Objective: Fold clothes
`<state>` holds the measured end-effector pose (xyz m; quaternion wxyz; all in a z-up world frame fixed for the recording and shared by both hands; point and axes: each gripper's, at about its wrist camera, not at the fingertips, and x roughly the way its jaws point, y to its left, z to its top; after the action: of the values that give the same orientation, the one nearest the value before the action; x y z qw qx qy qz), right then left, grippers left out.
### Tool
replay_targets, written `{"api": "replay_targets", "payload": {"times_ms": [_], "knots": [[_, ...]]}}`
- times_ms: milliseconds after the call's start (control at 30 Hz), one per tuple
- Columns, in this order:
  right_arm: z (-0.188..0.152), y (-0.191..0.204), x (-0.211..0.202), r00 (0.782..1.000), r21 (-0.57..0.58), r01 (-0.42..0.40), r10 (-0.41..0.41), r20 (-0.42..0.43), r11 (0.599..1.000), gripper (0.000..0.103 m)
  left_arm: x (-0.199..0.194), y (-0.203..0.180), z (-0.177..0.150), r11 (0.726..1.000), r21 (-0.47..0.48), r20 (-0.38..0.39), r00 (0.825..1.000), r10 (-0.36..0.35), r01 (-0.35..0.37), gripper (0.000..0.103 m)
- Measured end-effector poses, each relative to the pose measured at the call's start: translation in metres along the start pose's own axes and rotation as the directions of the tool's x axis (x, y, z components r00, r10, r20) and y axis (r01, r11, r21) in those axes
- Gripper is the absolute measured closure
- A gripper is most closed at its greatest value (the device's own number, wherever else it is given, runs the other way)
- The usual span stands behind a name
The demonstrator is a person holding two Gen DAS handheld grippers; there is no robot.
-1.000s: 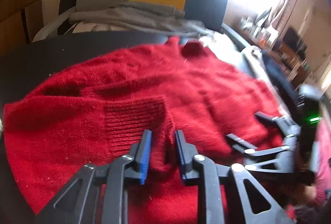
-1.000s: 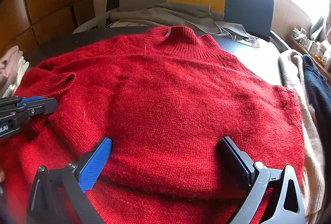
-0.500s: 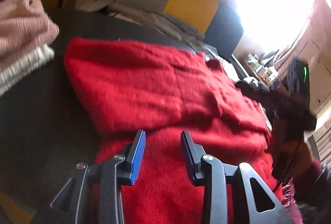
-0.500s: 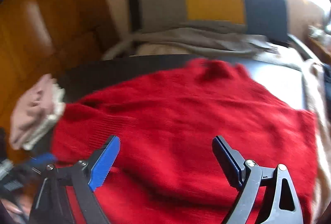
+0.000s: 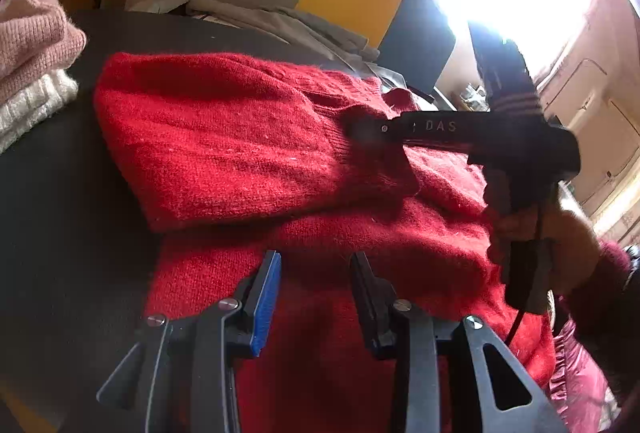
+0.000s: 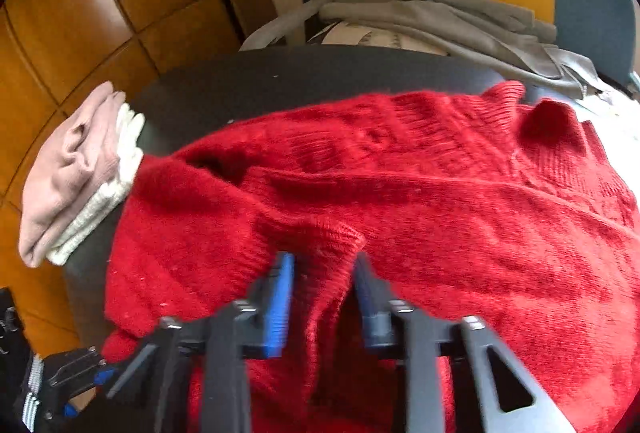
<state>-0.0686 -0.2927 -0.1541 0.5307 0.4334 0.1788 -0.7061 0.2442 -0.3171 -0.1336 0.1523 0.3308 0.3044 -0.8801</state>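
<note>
One sleeve [image 5: 224,137] of the red sweater [image 6: 460,233] lies folded across its body on the dark table [image 5: 52,233], by the folded pile [image 6: 76,169] at the left edge, so more folding remains. A second ago the right gripper [image 6: 322,273] hovered wide; now it pinches the cuff [image 6: 320,237], while the left gripper [image 5: 314,273], then closed on that cuff, sits narrowly parted, holding nothing.

folded knit stack [image 6: 78,173] blocking table's left edge [image 6: 280,73]
</note>
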Motion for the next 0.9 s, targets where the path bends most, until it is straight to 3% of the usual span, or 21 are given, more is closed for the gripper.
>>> {"api": "replay_targets", "payload": {"times_ms": [100,233,367,533,767,900], "knots": [[0.006,0.023,-0.009,0.997,-0.122,0.076,-0.077,0.001,0.99,0.092,-0.003,0.001,-0.002,1.0,-0.009,0.005,1.0,-0.003,0.003,0.068],[0.025,0.061,-0.038,0.981,-0.324,0.193,-0.178,0.075,0.926,0.092,-0.007,-0.007,0.004,1.0,-0.008,0.022,0.999,-0.023,0.023,0.066],[0.069,0.084,-0.079,0.97,-0.375,0.23,-0.18,0.164,0.898,0.092,-0.002,-0.029,0.02,0.996,0.055,0.054,0.996,-0.07,0.067,0.064],[0.118,0.099,-0.128,0.943,-0.404,0.294,-0.194,0.27,0.866,0.092,0.019,-0.034,0.058,0.998,0.038,0.088,0.994,-0.057,0.054,0.064],[0.165,0.097,-0.19,0.879,-0.409,0.428,-0.265,0.396,0.806,0.092,0.045,-0.005,0.084,0.998,-0.057,0.055,0.998,0.038,-0.035,0.064],[0.14,0.018,-0.198,0.871,-0.253,0.446,-0.351,0.345,0.859,0.092,0.057,0.012,0.084,0.993,-0.091,0.012,0.997,0.081,-0.079,0.064]]}}
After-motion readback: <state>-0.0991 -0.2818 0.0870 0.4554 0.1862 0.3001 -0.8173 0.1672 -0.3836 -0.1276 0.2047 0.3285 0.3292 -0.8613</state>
